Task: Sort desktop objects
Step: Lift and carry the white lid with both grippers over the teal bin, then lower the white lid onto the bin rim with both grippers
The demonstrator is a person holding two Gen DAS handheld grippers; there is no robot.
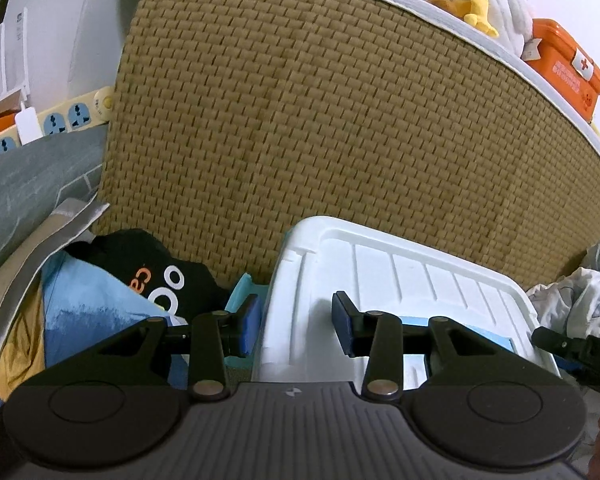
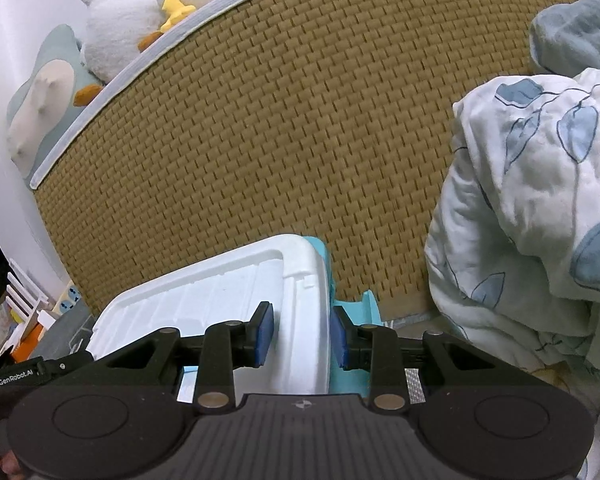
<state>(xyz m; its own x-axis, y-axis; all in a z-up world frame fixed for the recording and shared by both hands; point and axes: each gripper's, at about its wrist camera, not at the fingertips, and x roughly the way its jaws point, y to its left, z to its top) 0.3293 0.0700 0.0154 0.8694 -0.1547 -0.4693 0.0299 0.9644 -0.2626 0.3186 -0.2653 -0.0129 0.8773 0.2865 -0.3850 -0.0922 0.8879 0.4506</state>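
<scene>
1. Left wrist view: left gripper (image 1: pixel 294 330) has its fingers spread wide, straddling the left rim of the white ribbed plastic storage-box lid (image 1: pixel 400 280); pads not pressing it as far as visible. Box sits on the brown woven mat (image 1: pixel 300 120), beside the black cap w/ orange-white lettering (image 1: pixel 148 276).
2. Right wrist view: right gripper (image 2: pixel 302 334) likewise spread, straddling the lid's right rim (image 2: pixel 300 320), above the turquoise latch handle (image 2: pixel 352 308). No clamp seen.
3. Risk: uneven closing btwn sides could tilt or pop the lid; smooth plastic may slip from the pads; floral white-blue quilt (image 2: pixel 540 200) close by could snag the right gripper.
</scene>
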